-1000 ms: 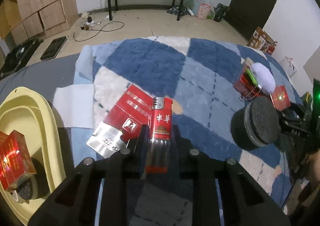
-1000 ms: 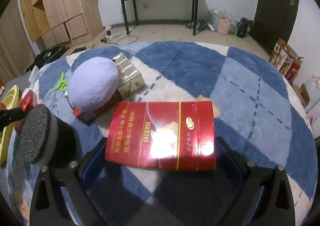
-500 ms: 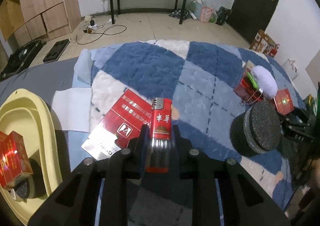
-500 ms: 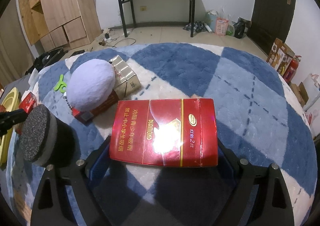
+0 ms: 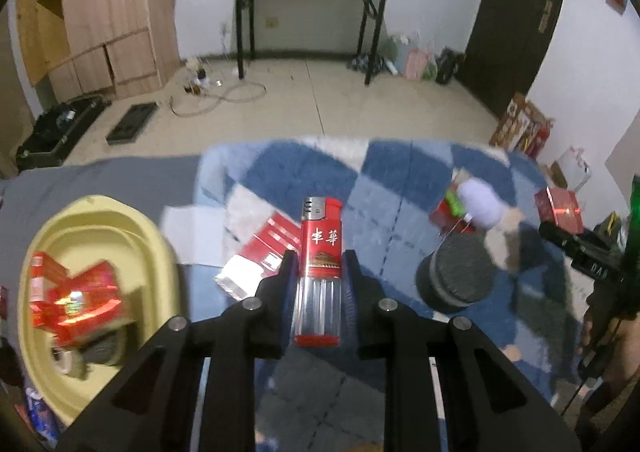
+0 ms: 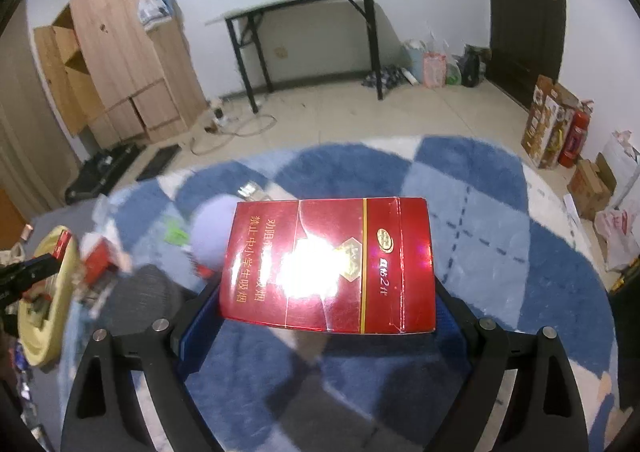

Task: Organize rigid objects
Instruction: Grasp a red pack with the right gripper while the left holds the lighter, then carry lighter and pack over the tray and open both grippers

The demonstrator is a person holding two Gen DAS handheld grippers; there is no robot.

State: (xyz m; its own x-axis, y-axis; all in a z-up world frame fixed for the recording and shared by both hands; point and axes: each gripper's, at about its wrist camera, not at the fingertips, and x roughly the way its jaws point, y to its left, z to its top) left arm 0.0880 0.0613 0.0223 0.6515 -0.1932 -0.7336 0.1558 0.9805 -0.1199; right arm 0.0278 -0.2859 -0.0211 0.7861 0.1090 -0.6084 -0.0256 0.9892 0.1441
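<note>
Lifting off the blue-checked rug (image 6: pixel 500 220), both loads now hang clear above it where a second ago they sat low against the pile, so each pick looks done and I judge the carry to the yellow basin (image 5: pixel 132 228), at the rug's left edge, comes next. The left gripper (image 5: pixel 320 272) is clamped nearly shut on the red lighter (image 5: pixel 321 240), upright between its pads. The right gripper (image 6: pixel 328 312) stands wide, squeezing the big red cigarette carton (image 6: pixel 332 264) flat across its jaws.
</note>
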